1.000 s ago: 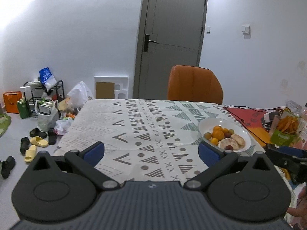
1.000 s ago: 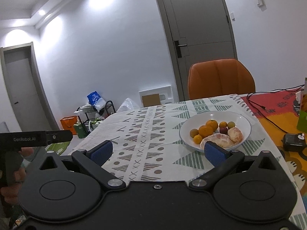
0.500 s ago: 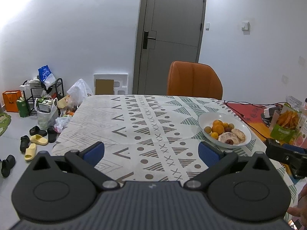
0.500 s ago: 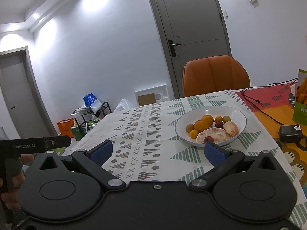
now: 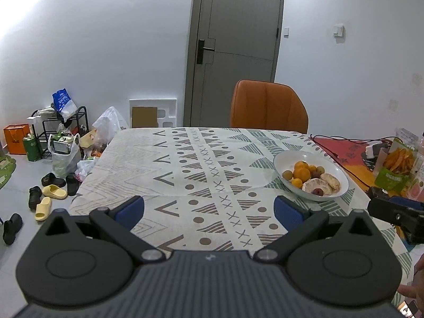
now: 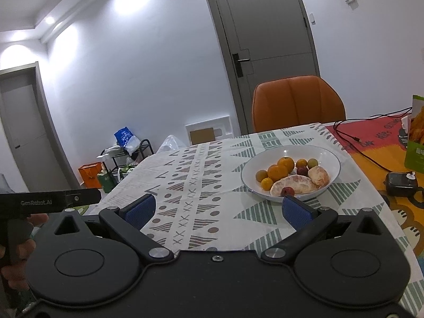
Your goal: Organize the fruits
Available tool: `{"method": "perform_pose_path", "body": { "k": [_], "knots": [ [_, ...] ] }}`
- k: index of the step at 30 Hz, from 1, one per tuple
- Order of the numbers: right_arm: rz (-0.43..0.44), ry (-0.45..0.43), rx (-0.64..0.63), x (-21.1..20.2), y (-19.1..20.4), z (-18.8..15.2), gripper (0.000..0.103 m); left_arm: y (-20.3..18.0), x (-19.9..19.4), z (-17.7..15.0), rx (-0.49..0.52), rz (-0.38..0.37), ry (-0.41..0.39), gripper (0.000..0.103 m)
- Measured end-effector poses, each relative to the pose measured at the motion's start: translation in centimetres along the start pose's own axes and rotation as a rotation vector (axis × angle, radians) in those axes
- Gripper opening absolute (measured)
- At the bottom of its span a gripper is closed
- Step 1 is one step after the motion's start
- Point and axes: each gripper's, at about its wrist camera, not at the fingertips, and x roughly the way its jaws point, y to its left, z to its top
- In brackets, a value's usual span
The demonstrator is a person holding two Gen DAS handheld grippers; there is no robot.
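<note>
On the right half of the counter (image 5: 185,164), which is covered by a patterned cloth, sits a white bowl (image 6: 328,156) holding the fruit: several oranges (image 6: 277,171), some small yellowish and dark red round fruits, and two peeled citrus pieces (image 6: 294,185) at the near side of the bowl. In the left wrist view the same bowl (image 5: 336,171) lies far to the right of that gripper's line of sight.

At the near edge of the counter, the left gripper (image 5: 209,208) hovers with its jaws spread wide; the blue pads stand well apart, with only bare cloth seen between them, and they grip nothing. The right gripper (image 6: 217,208) is likewise wide open and empty. Its right blue pad (image 6: 296,212) appears just in front of the bowl's near rim, though whether it touches the rim cannot be told. Both grippers are near the front of the counter, short of the fruit.

Each wrist view catches the other gripper at its edge: the right one at the far right of the left view, the left one at the far left of the right view, with a hand (image 6: 16,254) wrapped around its handle.

Beyond the far edge of the counter stands an orange chair (image 5: 267,106) before a grey door (image 5: 235,47). To the right of the bowl, a black cable and a green snack bag (image 5: 394,167) lie on a red and orange mat.
</note>
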Motion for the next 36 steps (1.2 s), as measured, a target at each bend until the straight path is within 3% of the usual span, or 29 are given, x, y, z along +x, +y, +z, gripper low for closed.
{"method": "perform_pose_path", "body": {
  "k": [36],
  "knots": [
    [0.003, 0.007, -0.003, 0.21, -0.1, 0.03, 0.103, 0.46, -0.08, -0.16, 0.003, 0.005, 0.004, 0.103]
  ]
}}
